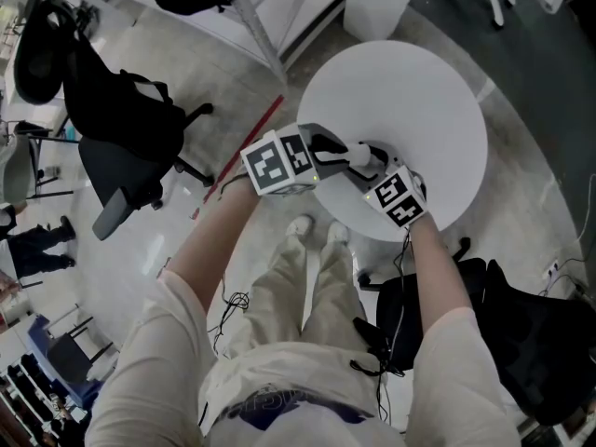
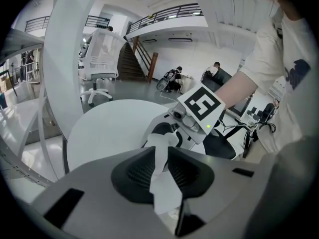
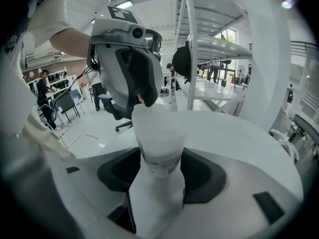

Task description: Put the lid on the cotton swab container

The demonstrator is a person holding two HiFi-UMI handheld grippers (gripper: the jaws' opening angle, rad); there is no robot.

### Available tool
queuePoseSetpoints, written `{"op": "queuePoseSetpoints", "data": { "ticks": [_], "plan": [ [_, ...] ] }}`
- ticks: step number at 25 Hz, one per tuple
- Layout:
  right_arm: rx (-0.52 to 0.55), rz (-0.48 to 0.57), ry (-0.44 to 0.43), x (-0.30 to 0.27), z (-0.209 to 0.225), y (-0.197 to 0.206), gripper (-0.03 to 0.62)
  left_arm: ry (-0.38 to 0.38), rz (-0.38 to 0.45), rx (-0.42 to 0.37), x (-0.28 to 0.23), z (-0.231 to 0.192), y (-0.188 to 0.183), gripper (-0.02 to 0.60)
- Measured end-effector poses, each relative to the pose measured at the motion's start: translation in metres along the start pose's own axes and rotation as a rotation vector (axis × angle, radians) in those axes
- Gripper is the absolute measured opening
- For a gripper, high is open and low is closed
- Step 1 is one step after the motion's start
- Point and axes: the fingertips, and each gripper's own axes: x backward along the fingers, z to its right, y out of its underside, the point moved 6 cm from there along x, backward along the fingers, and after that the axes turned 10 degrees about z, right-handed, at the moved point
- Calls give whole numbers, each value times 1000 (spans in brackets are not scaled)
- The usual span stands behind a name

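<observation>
Over the near edge of a round white table (image 1: 419, 91), my two grippers meet. My right gripper (image 3: 159, 171) is shut on the translucent cotton swab container (image 3: 158, 151), which stands upright between its pads. A white lid (image 3: 152, 116) rests at the container's top. My left gripper (image 2: 160, 168) is shut on the lid (image 2: 163, 183), seen there edge-on as a thin white piece clamped between the black pads. In the head view the left gripper (image 1: 358, 152) reaches in from the left, and the right gripper (image 1: 377, 173) comes from below; the container between them is mostly hidden.
A black office chair (image 1: 121, 147) stands on the floor at the left. A black bag (image 1: 521, 333) lies at the right by my legs. A white shelf frame (image 1: 261, 26) rises behind the table, and a red floor line (image 1: 247, 142) runs beside it. People sit far off (image 2: 174, 78).
</observation>
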Motion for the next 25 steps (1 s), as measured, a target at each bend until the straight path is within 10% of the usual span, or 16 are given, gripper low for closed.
{"op": "queuePoseSetpoints", "data": {
  "ticks": [25],
  "plan": [
    [-11,-3,-4,-2,0,2,264,-80,37,-27,0,-4,6,-3]
  ]
}}
